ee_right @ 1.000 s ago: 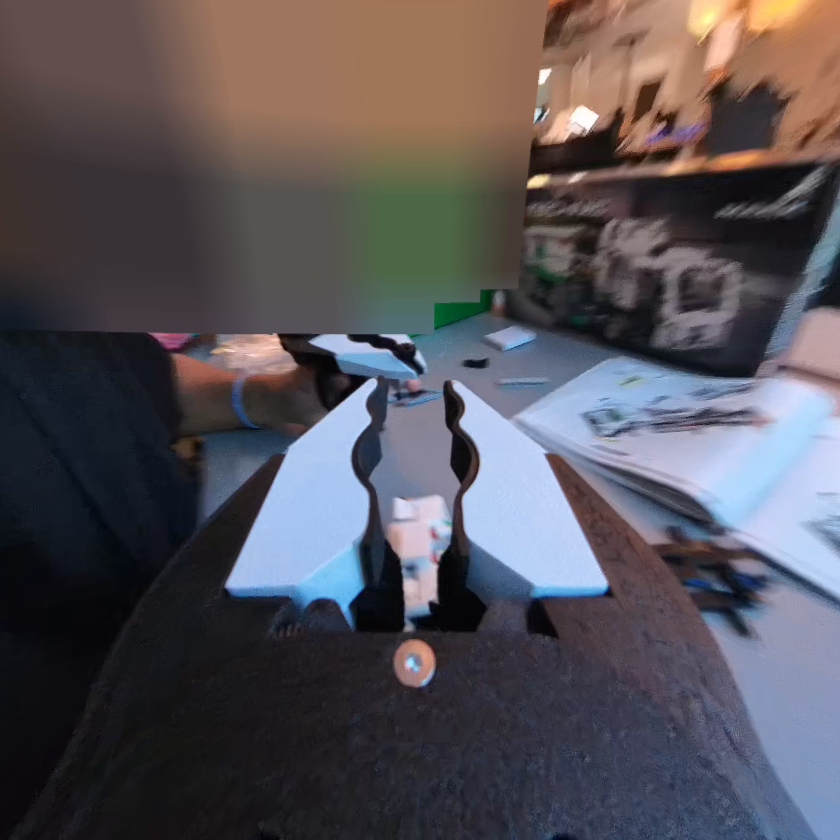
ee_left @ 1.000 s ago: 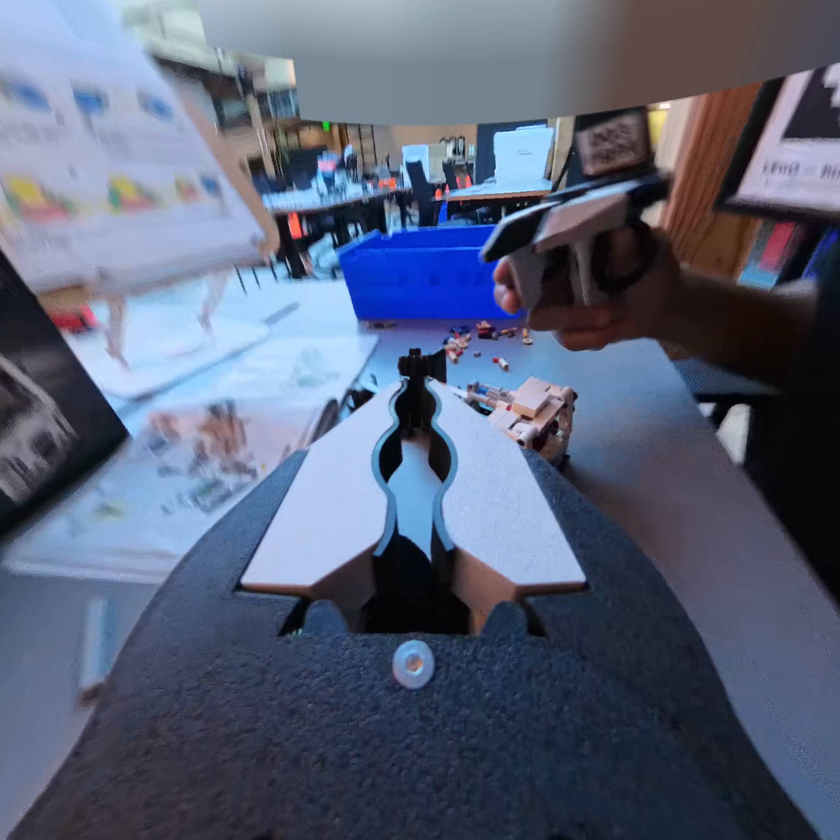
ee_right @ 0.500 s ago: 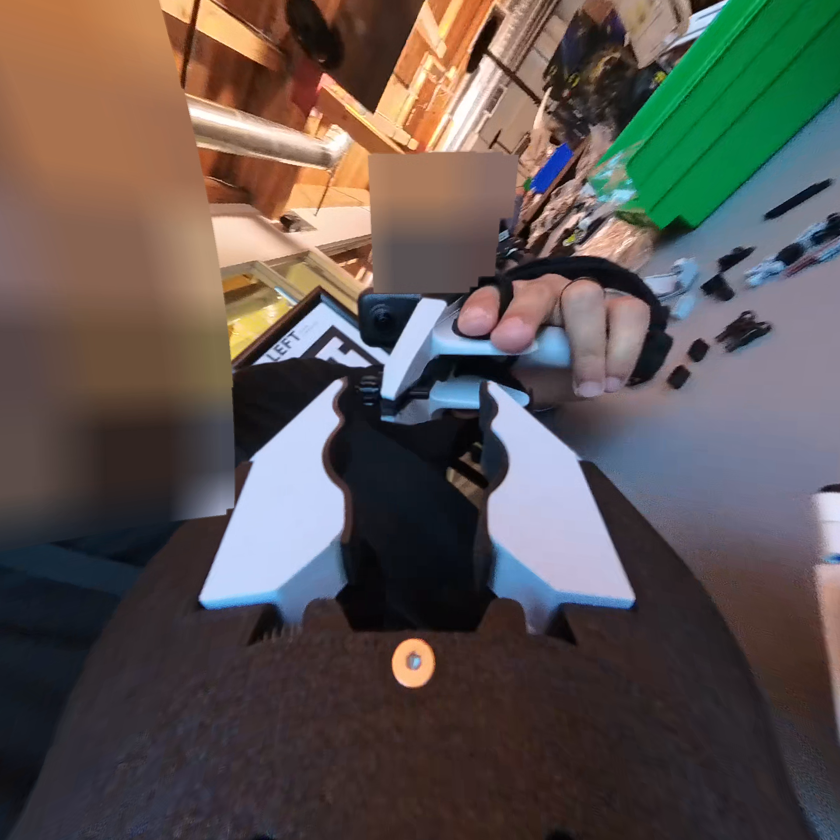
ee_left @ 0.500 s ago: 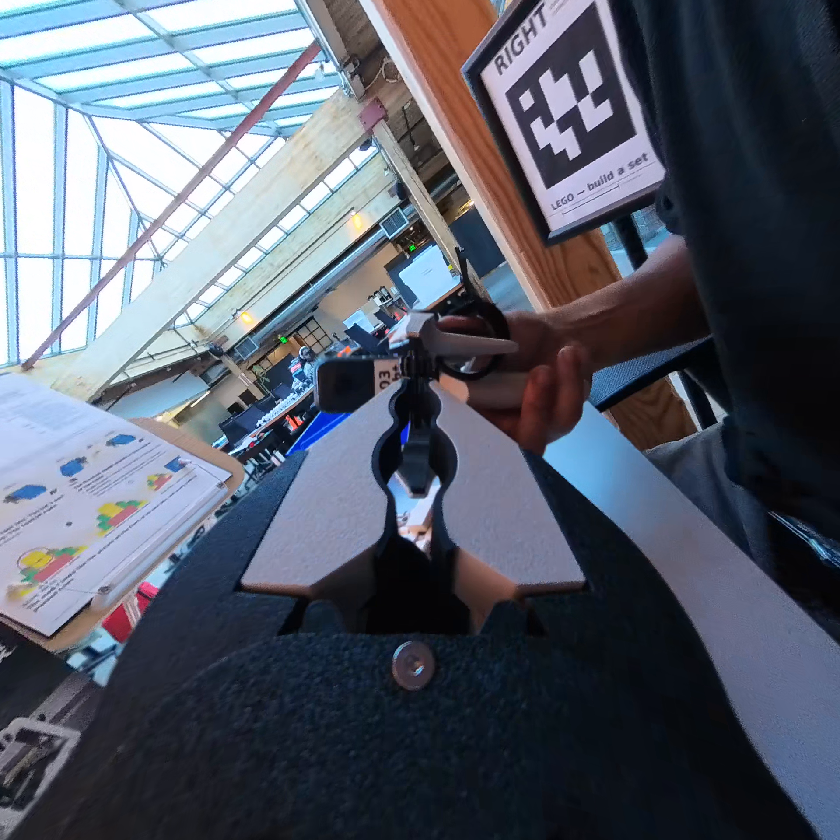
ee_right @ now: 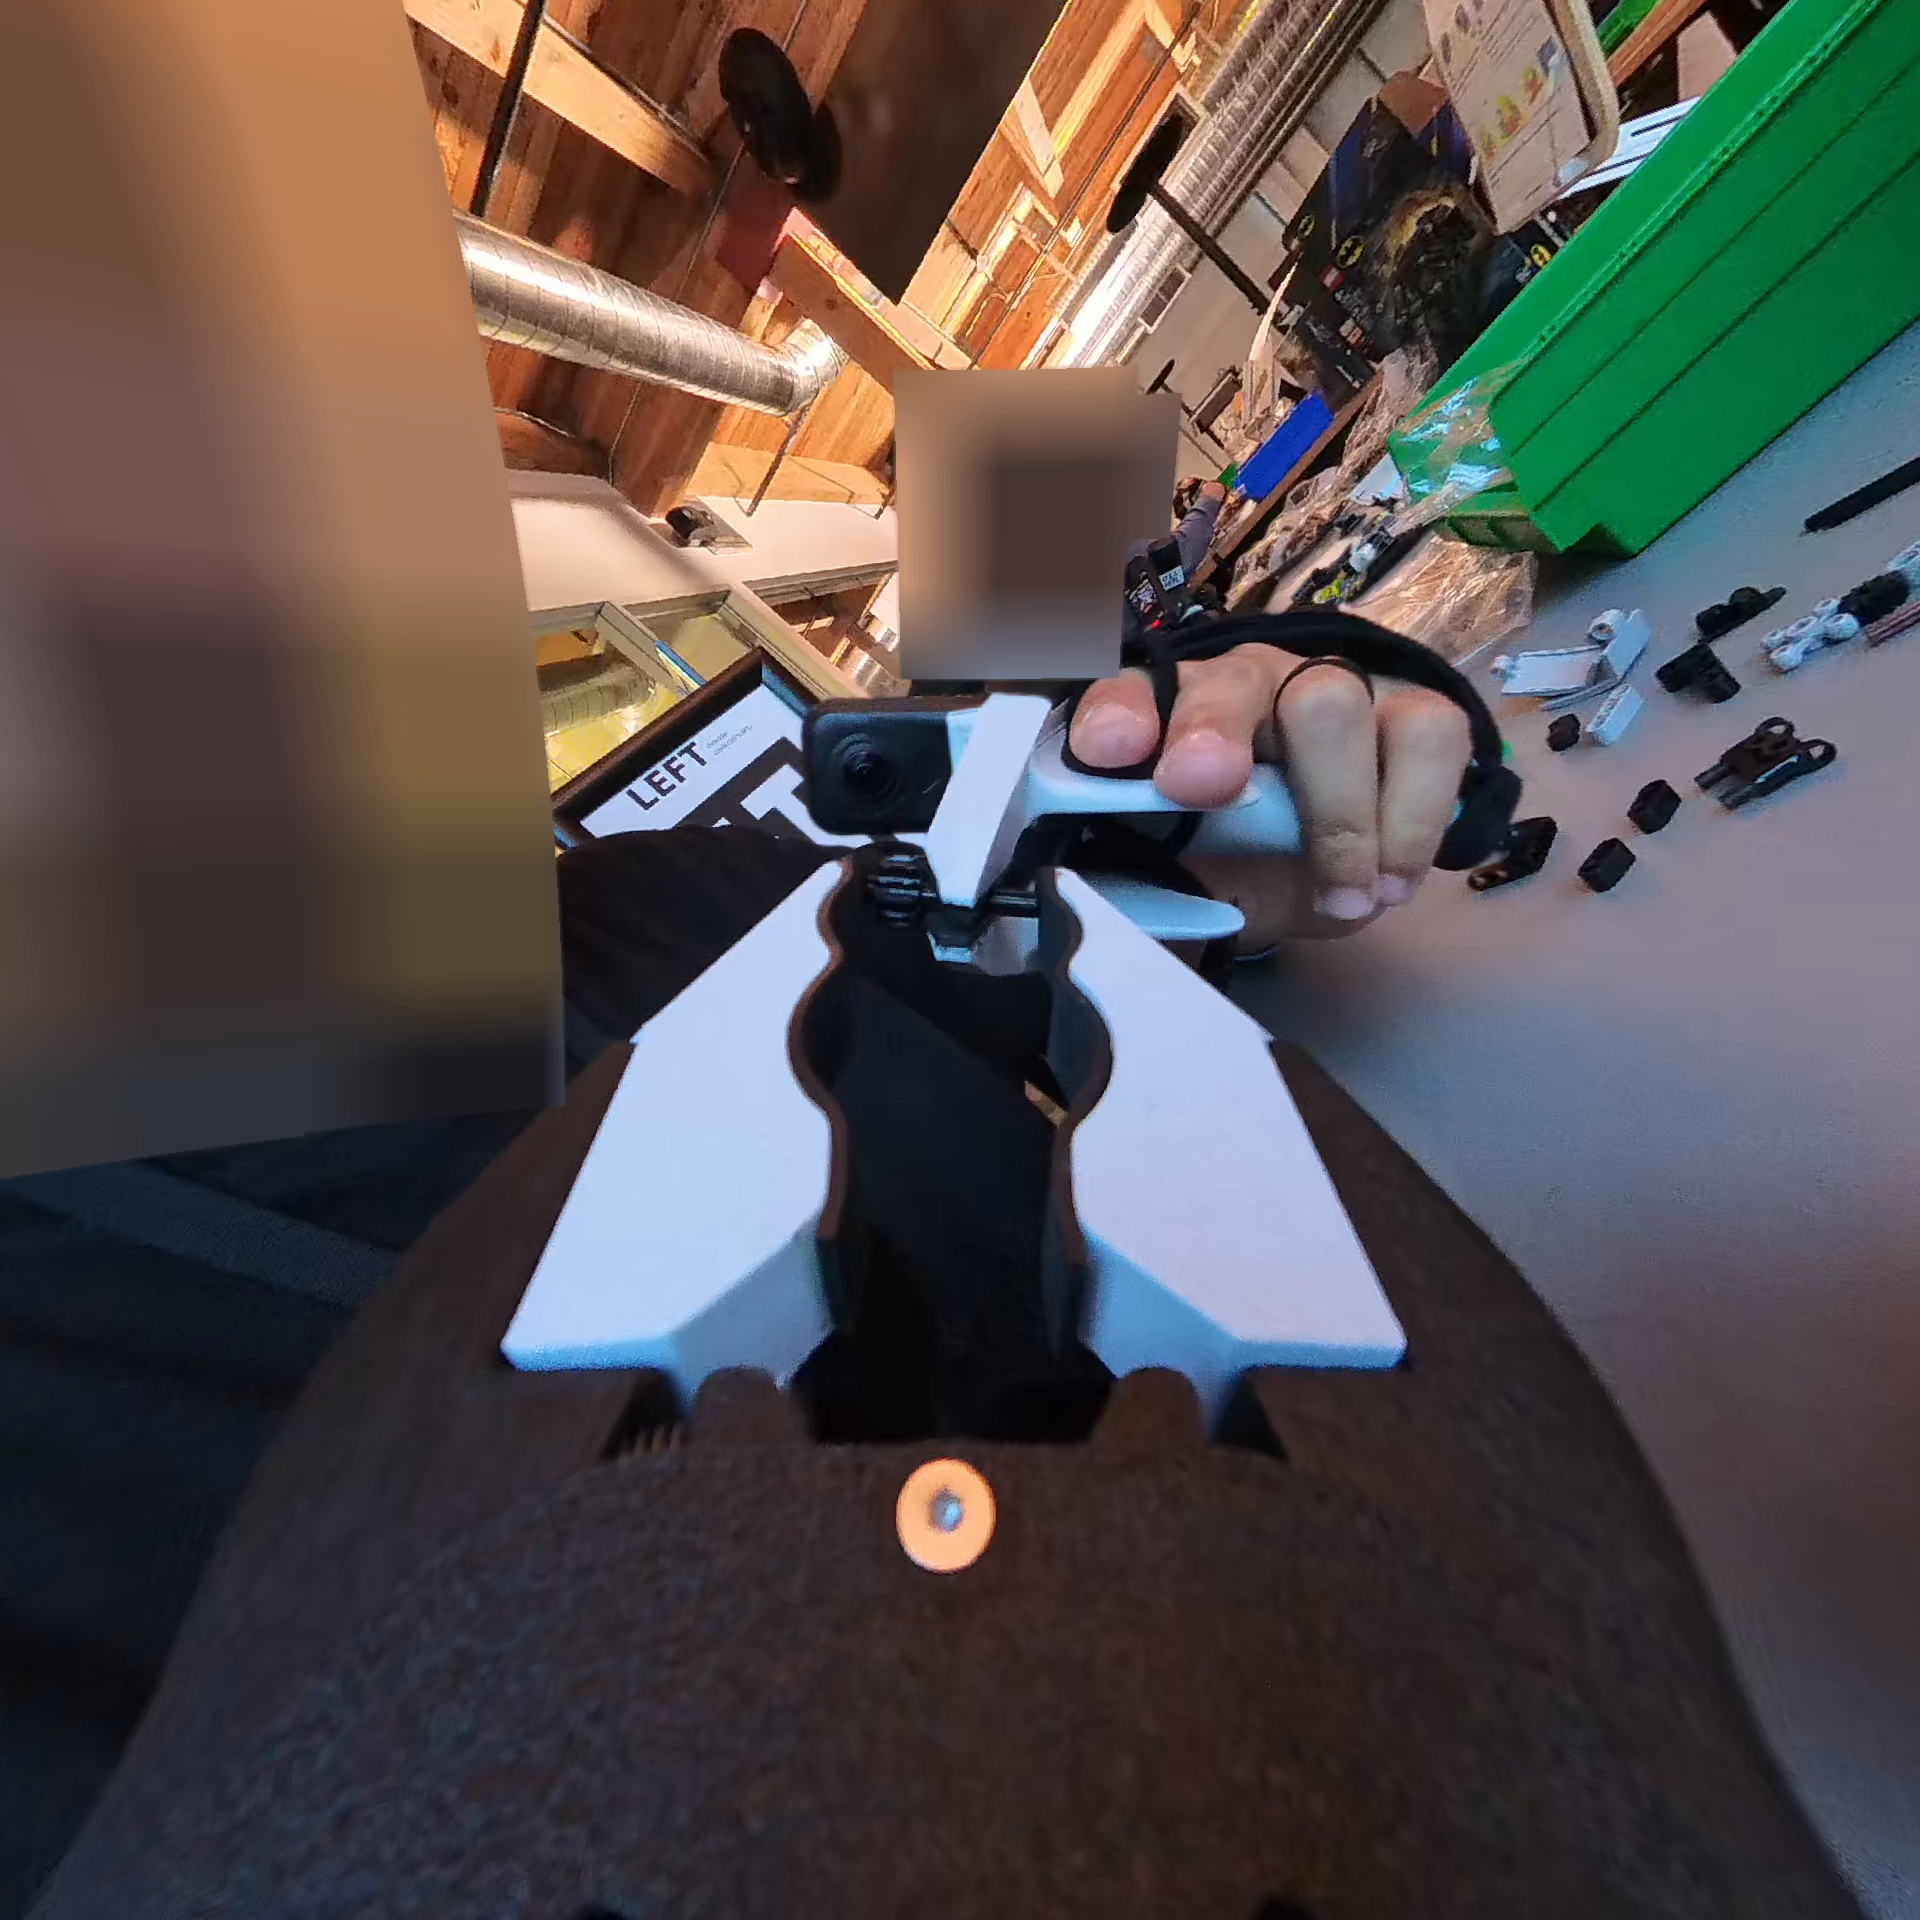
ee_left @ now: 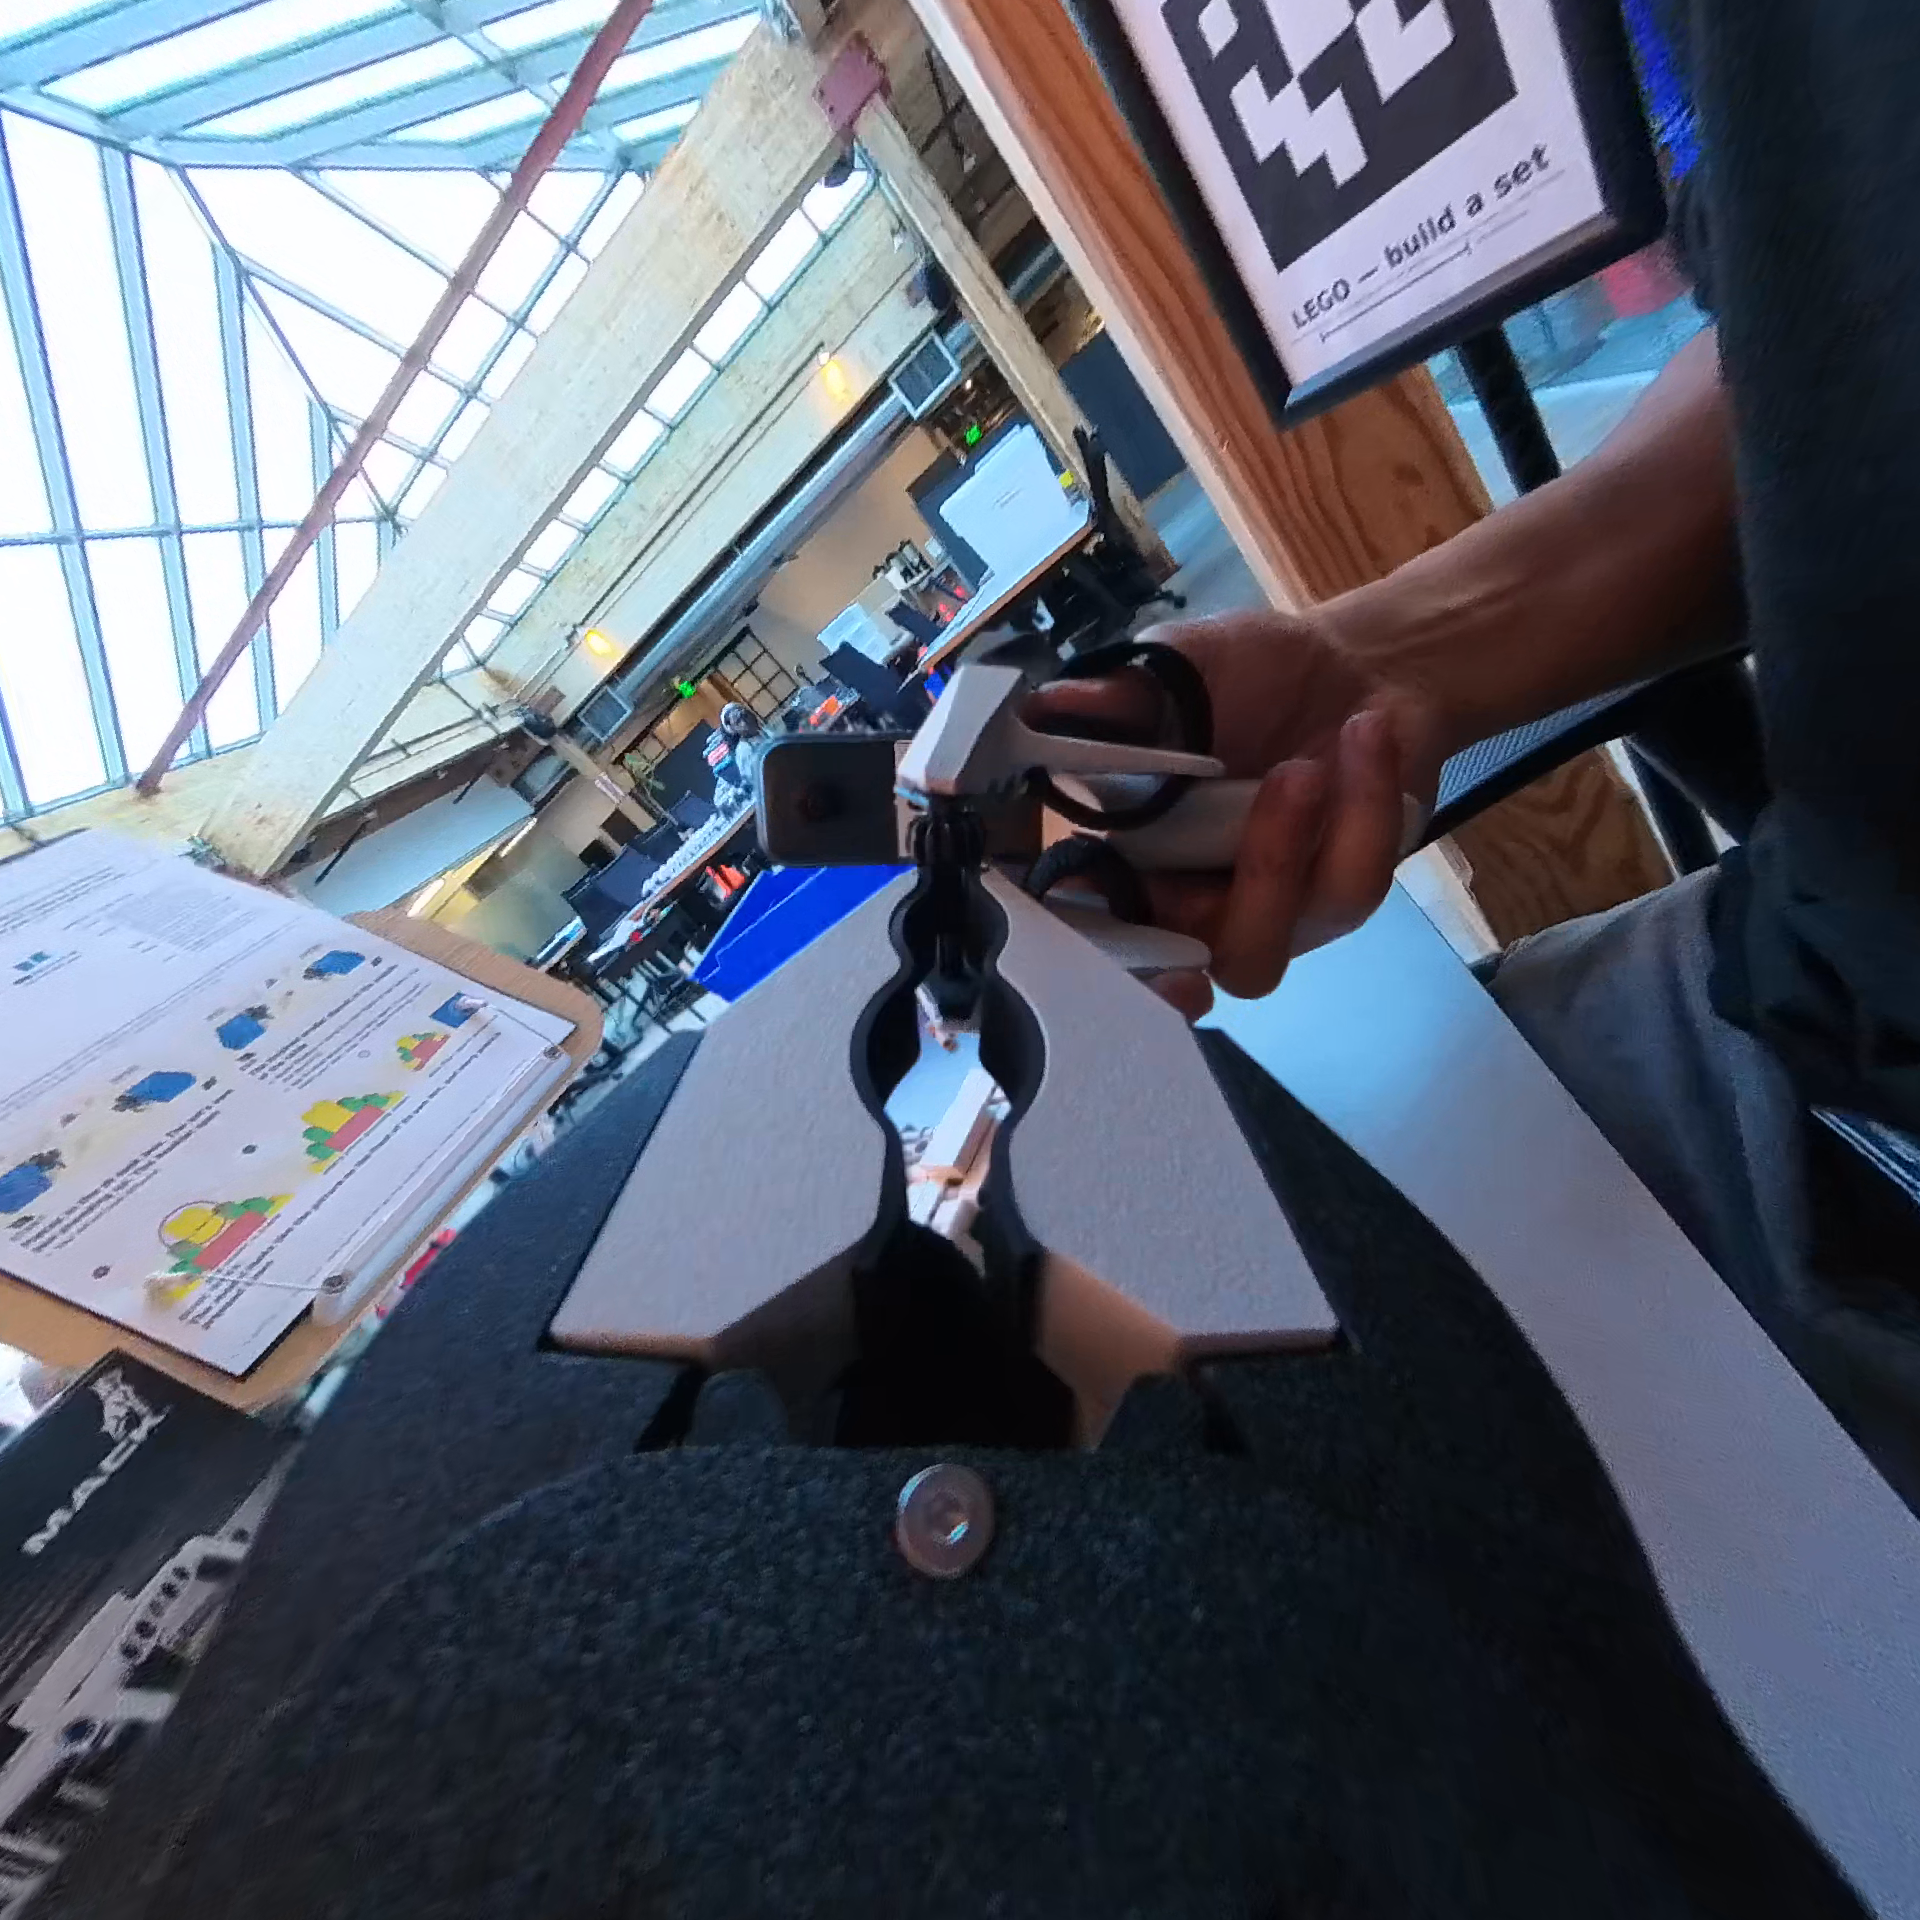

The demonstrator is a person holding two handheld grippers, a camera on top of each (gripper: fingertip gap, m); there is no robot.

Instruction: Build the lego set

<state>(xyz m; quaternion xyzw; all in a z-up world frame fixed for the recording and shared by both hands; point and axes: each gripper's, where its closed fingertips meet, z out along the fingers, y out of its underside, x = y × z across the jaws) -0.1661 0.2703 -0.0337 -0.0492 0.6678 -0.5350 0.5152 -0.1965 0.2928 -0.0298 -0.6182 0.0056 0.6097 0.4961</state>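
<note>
My left gripper point(ee_left: 945, 899) is shut on a small black Lego piece point(ee_left: 948, 940) with a gear point(ee_left: 945, 831) at its end, held up in the air. In the right wrist view the same gear point(ee_right: 896, 883) sticks out of the left gripper's white fingers point(ee_right: 982, 810), just inside my right gripper's left fingertip. My right gripper point(ee_right: 951, 894) is open wide and empty, its tips on either side of the piece. The two grippers face each other, tip to tip. A tan Lego model point(ee_left: 961, 1132) shows on the table between the left fingers.
Several loose black and white Lego pieces point(ee_right: 1662, 727) lie on the grey table point(ee_right: 1558, 1143). A green bin point(ee_right: 1714, 312) stands behind them. An instruction sheet on a clipboard point(ee_left: 239, 1091), a blue bin point(ee_left: 790, 914) and a black box point(ee_left: 94, 1558) stand to the left. The tips of both grippers are at nearly the same place.
Both grippers rose off the table and turned to face each other. The right gripper opened wider and its tips closed in around the black piece held in the left gripper.
</note>
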